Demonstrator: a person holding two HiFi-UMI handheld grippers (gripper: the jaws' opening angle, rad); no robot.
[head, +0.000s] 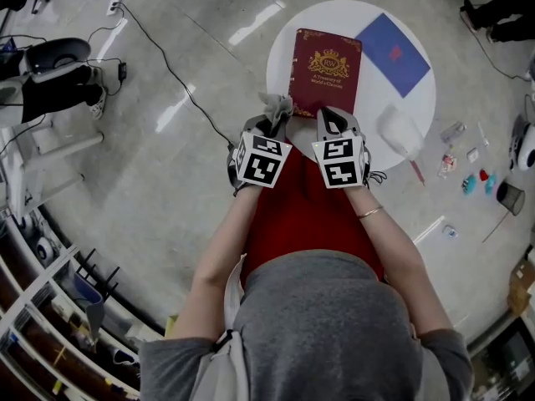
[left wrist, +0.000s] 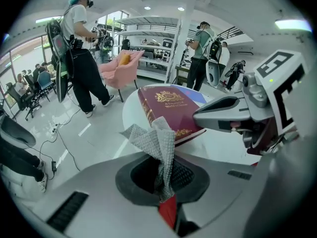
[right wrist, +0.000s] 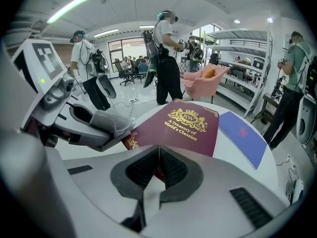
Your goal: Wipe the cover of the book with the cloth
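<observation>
A maroon book [head: 324, 72] with gold print lies flat on the round white table [head: 284, 44]. My left gripper [head: 274, 117] is shut on a grey cloth [head: 276, 104] at the book's near left corner. In the left gripper view the cloth [left wrist: 159, 143] sticks up out of the jaws, just short of the book [left wrist: 166, 105]. My right gripper [head: 328, 117] is shut with nothing between its jaws, its tip at the book's near edge. In the right gripper view the book [right wrist: 183, 125] lies just beyond the closed jaws, and the left gripper [right wrist: 94, 125] sits to the left.
A blue booklet [head: 393, 53] lies on the table right of the book, and a crumpled white sheet [head: 399, 130] sits near the table's right edge. Small items [head: 472, 174] and cables lie on the floor. People [left wrist: 79, 53] and a pink chair [left wrist: 121, 66] stand beyond the table.
</observation>
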